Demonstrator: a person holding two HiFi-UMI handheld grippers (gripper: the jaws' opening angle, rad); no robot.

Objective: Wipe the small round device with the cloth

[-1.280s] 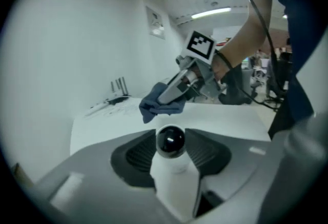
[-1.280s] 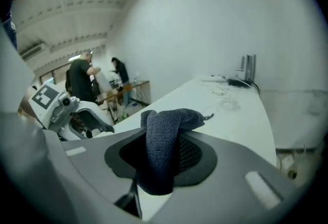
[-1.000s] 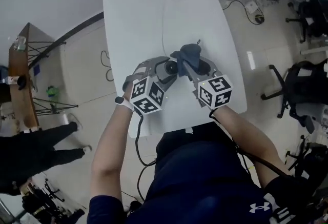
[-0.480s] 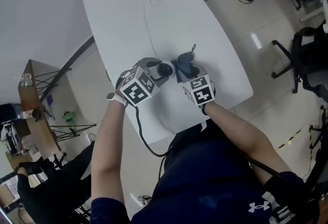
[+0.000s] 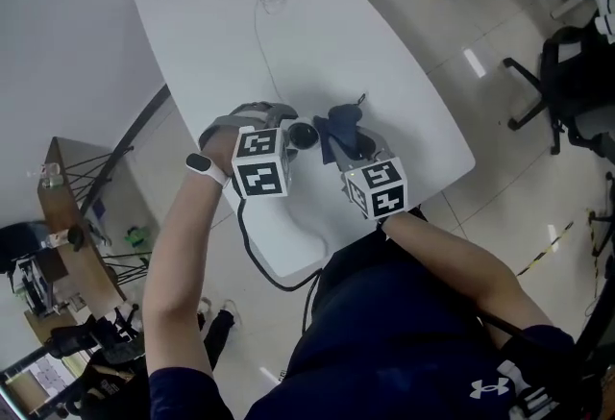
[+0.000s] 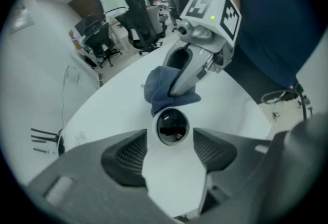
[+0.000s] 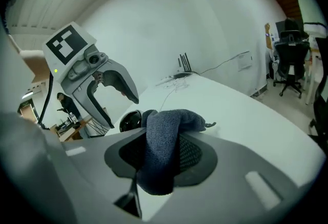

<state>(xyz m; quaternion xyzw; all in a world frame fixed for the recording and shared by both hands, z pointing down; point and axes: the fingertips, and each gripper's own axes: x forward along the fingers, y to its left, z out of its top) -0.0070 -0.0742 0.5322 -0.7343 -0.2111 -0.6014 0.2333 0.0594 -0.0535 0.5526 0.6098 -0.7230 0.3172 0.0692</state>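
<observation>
While right tool (image 7: pixel 163 160) grips cloth (image 7: pixel 165 128), left tool (image 6: pixel 171 150) just opened around device (image 6: pixel 172 126)

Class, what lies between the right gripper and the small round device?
The blue cloth, clamped in the right gripper, sits beside the small round device, as the left gripper view shows.

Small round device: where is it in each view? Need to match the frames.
Head view: centre, small round device just left of the cloth.
Left gripper view: centre, directly below the cloth.
Right gripper view: left of centre, dark dome beside the cloth.
Shared landmark: the blue cloth.
</observation>
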